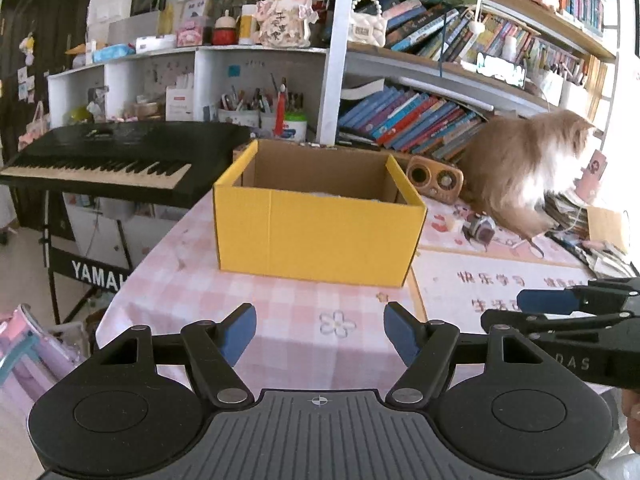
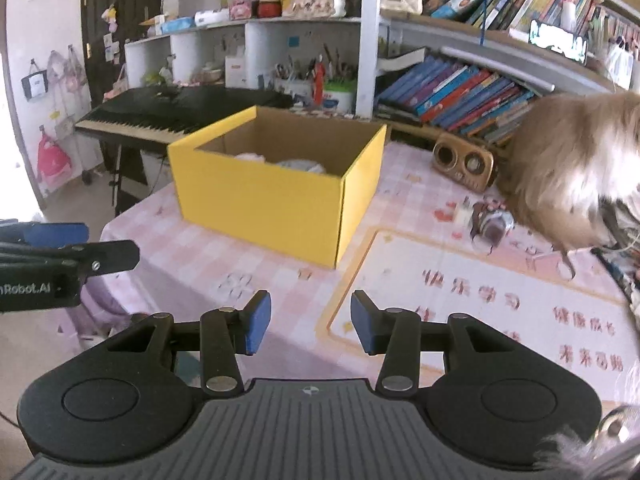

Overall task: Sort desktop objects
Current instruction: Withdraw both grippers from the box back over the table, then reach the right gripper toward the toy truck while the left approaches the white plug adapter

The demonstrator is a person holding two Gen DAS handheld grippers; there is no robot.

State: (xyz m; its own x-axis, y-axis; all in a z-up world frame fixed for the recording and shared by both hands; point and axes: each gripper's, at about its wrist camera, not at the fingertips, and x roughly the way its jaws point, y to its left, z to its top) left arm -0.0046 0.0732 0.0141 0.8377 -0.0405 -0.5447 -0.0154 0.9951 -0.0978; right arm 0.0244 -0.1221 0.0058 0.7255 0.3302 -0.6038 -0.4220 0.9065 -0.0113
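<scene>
A yellow cardboard box (image 1: 316,236) stands open on the pink checked tablecloth (image 1: 224,292); in the right wrist view the box (image 2: 260,208) holds pale crumpled items (image 2: 298,166). A small silver and dark object (image 2: 490,228) and a small white block (image 2: 463,213) lie on the cloth right of the box, beside a cat. My left gripper (image 1: 320,330) is open and empty, in front of the box. My right gripper (image 2: 311,322) is open and empty, above the edge of a white desk mat (image 2: 480,320). The right gripper also shows in the left wrist view (image 1: 532,310).
A fluffy brown and white cat (image 1: 532,172) stands on the table at the right, by stacked papers. A brown retro speaker (image 1: 434,178) sits behind the box. A black Yamaha keyboard (image 1: 120,156) stands left of the table. Shelves of books (image 1: 412,120) line the back.
</scene>
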